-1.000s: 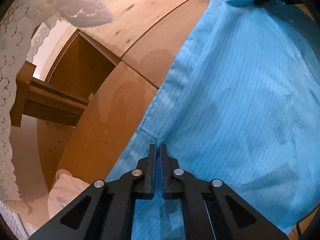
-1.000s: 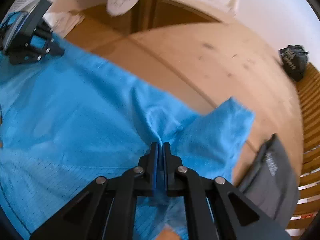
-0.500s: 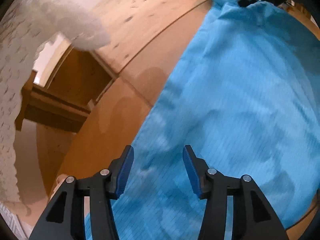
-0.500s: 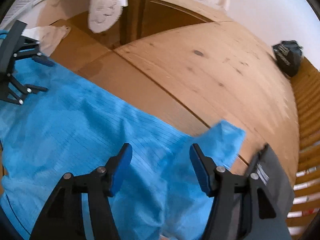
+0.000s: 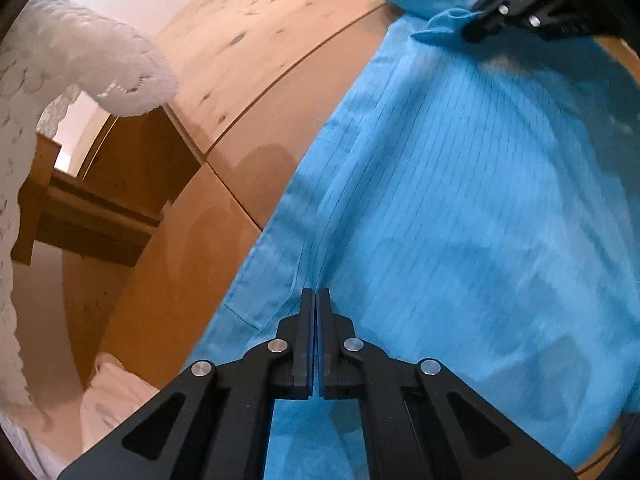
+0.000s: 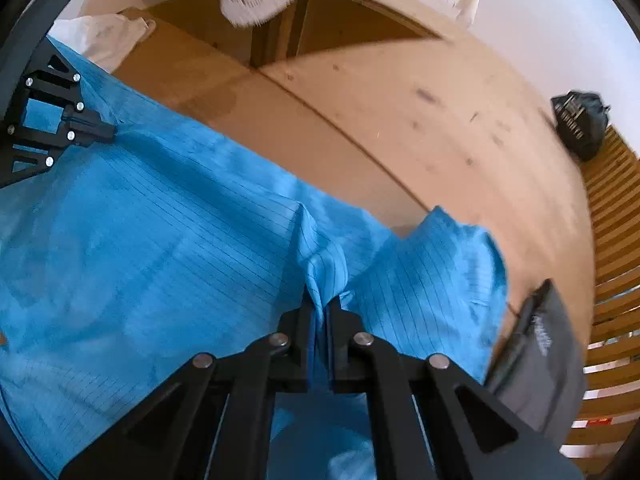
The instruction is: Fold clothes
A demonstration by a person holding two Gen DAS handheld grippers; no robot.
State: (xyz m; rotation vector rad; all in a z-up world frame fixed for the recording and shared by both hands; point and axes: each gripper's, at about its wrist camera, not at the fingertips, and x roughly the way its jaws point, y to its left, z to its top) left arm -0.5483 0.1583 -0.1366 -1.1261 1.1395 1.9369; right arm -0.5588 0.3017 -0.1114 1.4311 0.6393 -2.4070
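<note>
While spread across the wooden table, blue pinstriped garment pinched at two spots: left hand-held gripper clamped on a fold near the hem edge, right hand-held gripper clamped on a bunched ridge beside the sleeve. Grey folded garment just beyond the sleeve.

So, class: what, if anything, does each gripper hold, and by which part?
Both hold the blue garment. The left gripper pinches it near the hemmed edge; the right gripper pinches a raised fold beside a loose flap.
</note>
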